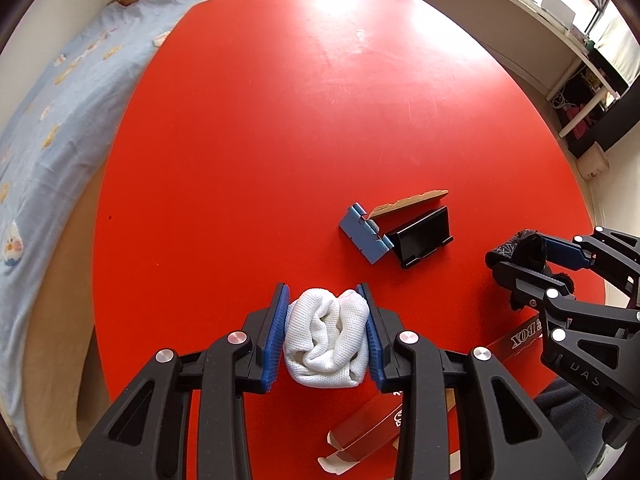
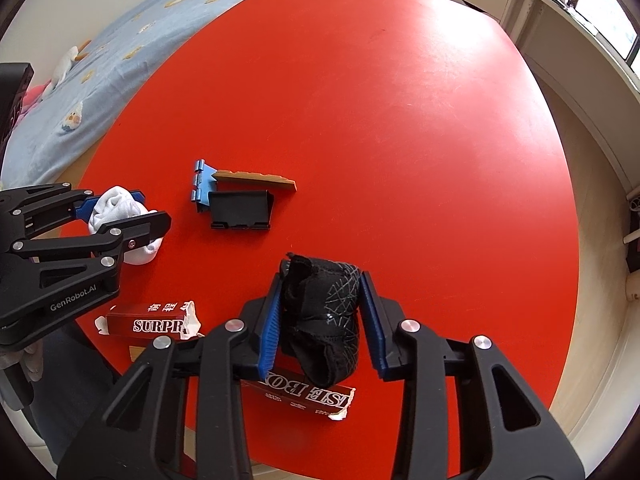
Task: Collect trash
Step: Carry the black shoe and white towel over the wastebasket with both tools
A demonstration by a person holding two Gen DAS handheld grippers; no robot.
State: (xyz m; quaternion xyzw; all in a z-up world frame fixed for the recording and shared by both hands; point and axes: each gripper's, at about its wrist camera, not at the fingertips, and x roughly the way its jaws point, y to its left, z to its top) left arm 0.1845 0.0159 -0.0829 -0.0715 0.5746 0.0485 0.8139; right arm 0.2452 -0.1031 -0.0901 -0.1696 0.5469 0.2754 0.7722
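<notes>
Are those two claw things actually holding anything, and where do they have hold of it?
Yes. The left gripper squeezes a balled white sock across its middle; the right gripper pinches a black patterned sock by its sides.

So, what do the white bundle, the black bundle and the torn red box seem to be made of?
White bundle: knitted fabric, matte, judging by its waffle-like weave and soft folds; perhaps a sock.
Black bundle: soft textile with a shiny silver line print and frayed edges.
Torn red box: glossy printed cardboard; the ripped edges show white and brown.
</notes>
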